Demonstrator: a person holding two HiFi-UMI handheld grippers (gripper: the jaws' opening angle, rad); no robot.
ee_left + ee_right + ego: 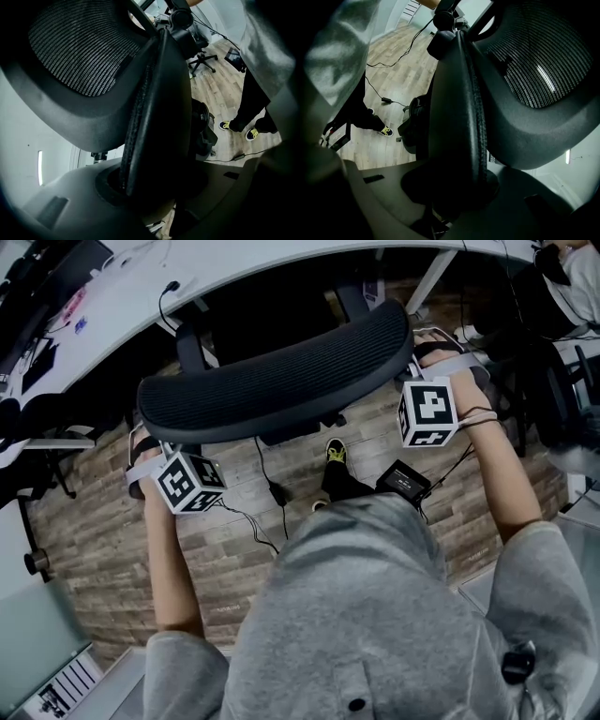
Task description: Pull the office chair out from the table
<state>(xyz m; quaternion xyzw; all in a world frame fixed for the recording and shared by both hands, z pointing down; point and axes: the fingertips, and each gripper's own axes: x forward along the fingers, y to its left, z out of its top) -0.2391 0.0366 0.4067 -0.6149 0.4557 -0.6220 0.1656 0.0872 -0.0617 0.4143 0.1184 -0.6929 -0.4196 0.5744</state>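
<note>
place: office | signs: long white tabletop [234, 277] with a cable [164, 298]; mesh office chair [281, 371]; second swivel chair [202, 60]; wood-plank floor [94, 549]

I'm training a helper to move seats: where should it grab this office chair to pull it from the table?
Probably best: grip the backrest at its two upper corners, coming from behind. Its rim is thin enough for jaws and faces away from the table. The left tongs and right tongs are clamped there, one per end.
</note>
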